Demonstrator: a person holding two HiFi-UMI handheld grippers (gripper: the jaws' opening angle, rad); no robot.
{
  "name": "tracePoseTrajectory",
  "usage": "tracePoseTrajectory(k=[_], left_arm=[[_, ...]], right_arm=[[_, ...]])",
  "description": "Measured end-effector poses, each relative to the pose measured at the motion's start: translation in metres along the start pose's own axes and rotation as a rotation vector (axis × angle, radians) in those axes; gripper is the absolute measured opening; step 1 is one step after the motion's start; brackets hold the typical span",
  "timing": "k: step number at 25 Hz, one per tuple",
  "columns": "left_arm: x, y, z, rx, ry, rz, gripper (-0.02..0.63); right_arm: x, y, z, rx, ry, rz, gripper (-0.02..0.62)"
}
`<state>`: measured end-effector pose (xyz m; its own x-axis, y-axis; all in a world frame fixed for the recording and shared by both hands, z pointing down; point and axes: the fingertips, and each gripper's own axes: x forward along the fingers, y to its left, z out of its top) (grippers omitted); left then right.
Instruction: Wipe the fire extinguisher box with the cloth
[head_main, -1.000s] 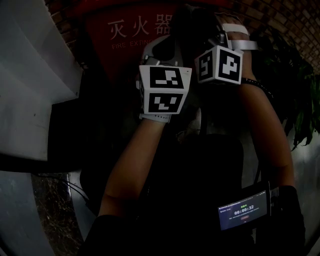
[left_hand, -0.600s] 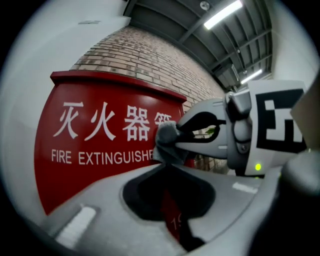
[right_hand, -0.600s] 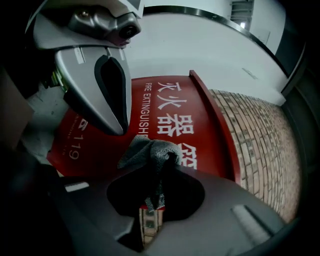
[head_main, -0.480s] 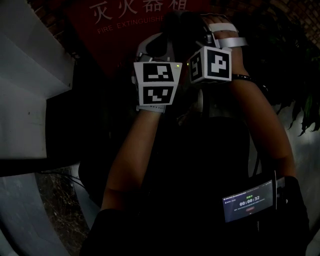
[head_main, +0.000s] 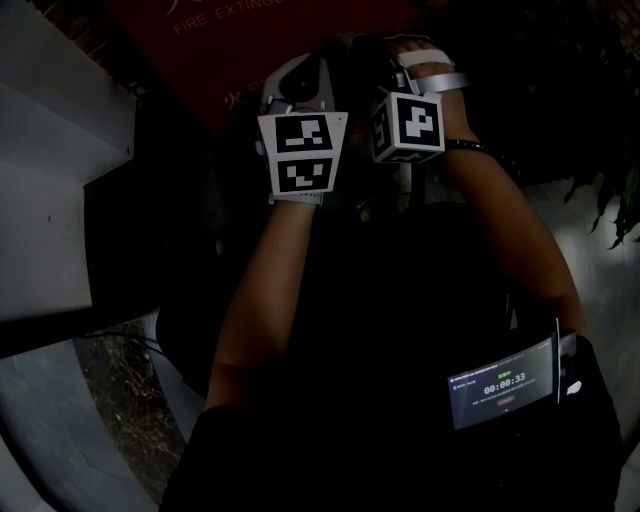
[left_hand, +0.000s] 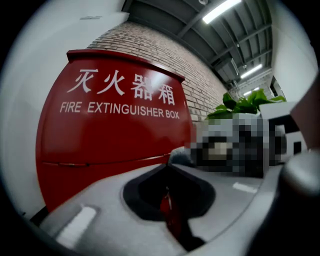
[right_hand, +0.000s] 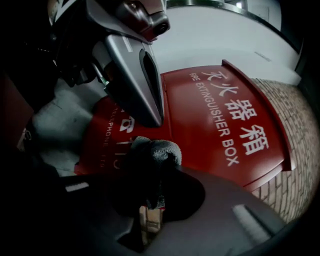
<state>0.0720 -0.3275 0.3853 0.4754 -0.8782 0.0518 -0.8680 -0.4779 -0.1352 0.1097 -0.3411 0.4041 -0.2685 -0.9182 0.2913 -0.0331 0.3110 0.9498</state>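
Observation:
The red fire extinguisher box (left_hand: 110, 135) with white lettering fills the left gripper view and stands behind the jaws in the right gripper view (right_hand: 225, 125). In the dim head view only its lower front (head_main: 240, 40) shows at the top. My right gripper (right_hand: 150, 192) is shut on a grey cloth (right_hand: 155, 152), bunched at the jaw tips in front of the box. A bit of that cloth (left_hand: 181, 156) peeks over my left gripper (left_hand: 167, 167), which is shut with nothing in it. Both grippers (head_main: 300, 80) (head_main: 400, 60) are raised side by side before the box.
A white wall and ledge (head_main: 50, 200) run along the left. A brick wall (left_hand: 195, 70) stands behind the box and a green plant (left_hand: 240, 105) to its right. A timer screen (head_main: 505, 385) is strapped to the right forearm. Speckled stone floor (head_main: 110, 380) lies below.
In the head view the box has slid up out of frame and both grippers sit a little higher and further left, still side by side. The timer has ticked on one second.

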Motion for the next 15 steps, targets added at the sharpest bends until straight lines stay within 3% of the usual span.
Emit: tracePoseTrajectory(k=[6, 15], left_arm=[[0.008, -0.010, -0.048, 0.013, 0.067, -0.031, 0.002], [0.013, -0.017, -0.118, -0.037, 0.180, -0.050, 0.002]], right_arm=[[0.018, 0.059, 0.001, -0.007, -0.011, 0.094, 0.040], [0.037, 0.120, 0.001, -0.034, 0.000, 0.201, 0.040]])
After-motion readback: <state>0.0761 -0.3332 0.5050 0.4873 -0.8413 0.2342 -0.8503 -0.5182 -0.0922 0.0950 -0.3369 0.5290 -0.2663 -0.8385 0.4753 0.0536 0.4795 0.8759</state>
